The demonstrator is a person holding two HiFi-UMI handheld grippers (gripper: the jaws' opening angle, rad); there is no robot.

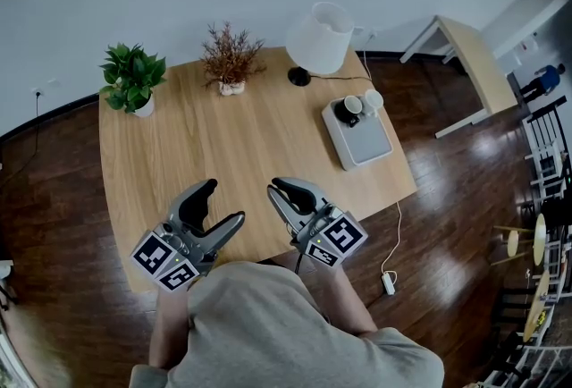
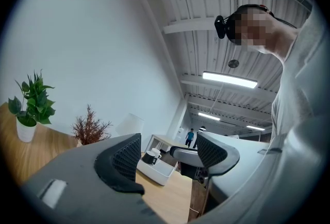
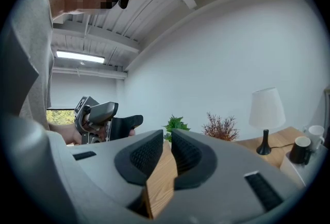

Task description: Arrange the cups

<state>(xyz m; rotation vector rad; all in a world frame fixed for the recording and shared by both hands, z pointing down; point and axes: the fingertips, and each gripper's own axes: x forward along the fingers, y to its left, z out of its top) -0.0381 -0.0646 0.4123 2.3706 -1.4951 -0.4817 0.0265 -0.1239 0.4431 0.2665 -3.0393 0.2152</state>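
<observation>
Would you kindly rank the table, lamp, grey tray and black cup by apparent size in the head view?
1. table
2. lamp and grey tray: about alike, and the lamp stands nearer the camera, so I leave them unranked
3. black cup, clearly smallest

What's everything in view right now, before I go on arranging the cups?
table: one, light wood, centre
green plant: one, white pot, table's far left corner
dried plant: one, reddish-brown, far edge
lamp: one, white shade, black base, far right
tray: one, pale grey, table's right side
black cup: one, tray's far end
white cup: one, beside the black cup
side table: one, light wood, upper right
left gripper: grey, open, empty, near edge
right gripper: grey, shut, empty, near edge
</observation>
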